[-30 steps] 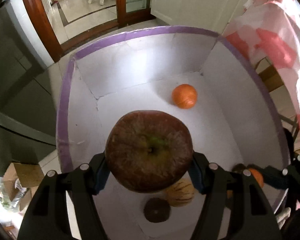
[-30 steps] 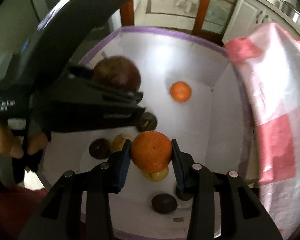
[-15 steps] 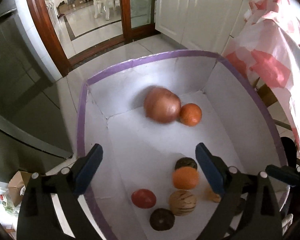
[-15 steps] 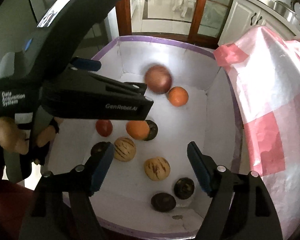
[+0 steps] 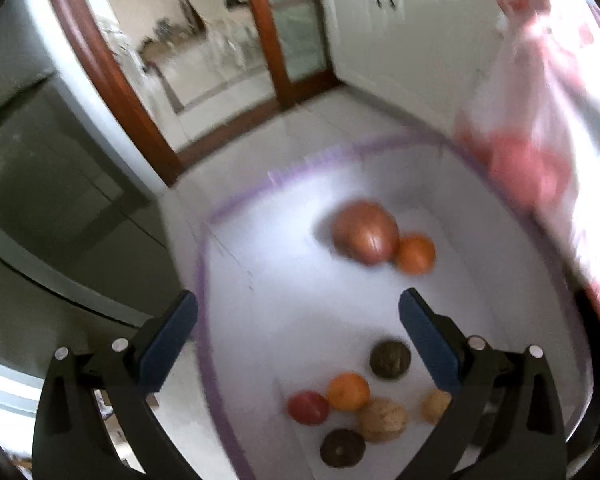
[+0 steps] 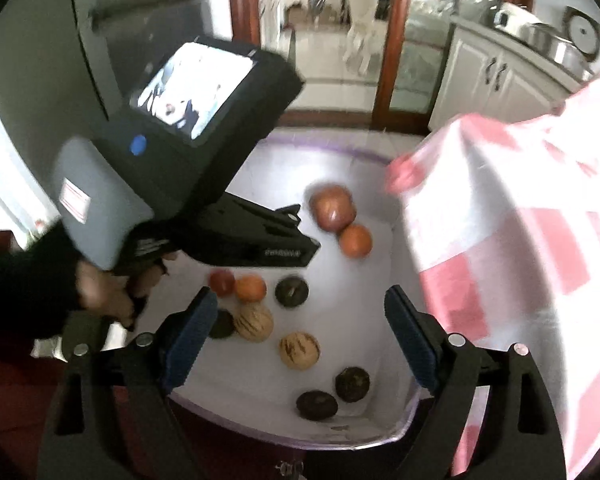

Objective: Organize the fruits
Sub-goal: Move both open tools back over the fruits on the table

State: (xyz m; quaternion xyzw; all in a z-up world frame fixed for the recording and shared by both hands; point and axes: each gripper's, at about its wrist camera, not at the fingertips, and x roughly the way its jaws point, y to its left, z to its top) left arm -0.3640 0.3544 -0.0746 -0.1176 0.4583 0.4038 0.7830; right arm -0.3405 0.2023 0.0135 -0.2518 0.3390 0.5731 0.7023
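A white box with a purple rim (image 5: 236, 204) (image 6: 356, 152) holds the fruit. A large reddish apple (image 5: 365, 232) (image 6: 333, 208) lies at its far end, touching an orange (image 5: 415, 254) (image 6: 355, 241). Nearer lie a second orange (image 5: 348, 391) (image 6: 251, 288), a small red fruit (image 5: 308, 407) (image 6: 221, 282), striped tan melons (image 5: 383, 420) (image 6: 299, 350) and dark round fruits (image 5: 390, 359) (image 6: 352, 384). My left gripper (image 5: 298, 336) is open and empty, high above the box. My right gripper (image 6: 298, 340) is open and empty above the near fruits. The left gripper's body (image 6: 204, 184) shows in the right wrist view.
A pink and white checked cloth (image 5: 560, 120) (image 6: 520, 220) hangs over the box's right side. A wooden door frame (image 5: 100, 68), white cabinets (image 5: 400, 20) and tiled floor lie beyond. A dark appliance (image 5: 40, 160) stands left of the box.
Both grippers opened and dropped their fruit: the apple rolled to the far end beside the orange, the second orange landed among the near fruits. Both grippers then rose and pulled back.
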